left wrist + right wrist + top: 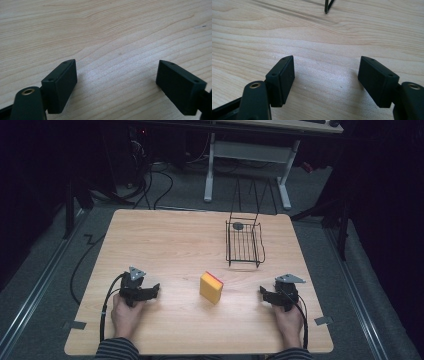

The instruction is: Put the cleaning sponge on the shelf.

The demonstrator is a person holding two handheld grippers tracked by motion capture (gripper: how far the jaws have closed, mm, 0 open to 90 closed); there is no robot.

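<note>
- High view: a black wire basket (244,243) stands on the far right part of the wooden bench (170,235), its long axis running away from the person. A small dark round thing (238,225) lies in its far end; what it is cannot be told.
- A yellow block (211,288) with a red top edge stands upright near the bench's middle, between the two hands and nearer than the basket, turned slightly askew.
- The left gripper (155,290) rests on the bench at the near left, pointing right toward the block; the right gripper (262,292) rests at the near right, pointing left.
- Left gripper view: the jaws stand wide apart over bare wood, holding nothing.
- Right gripper view: the jaws are spread wide and empty, with a black wire foot (327,7) of the basket ahead.
</note>
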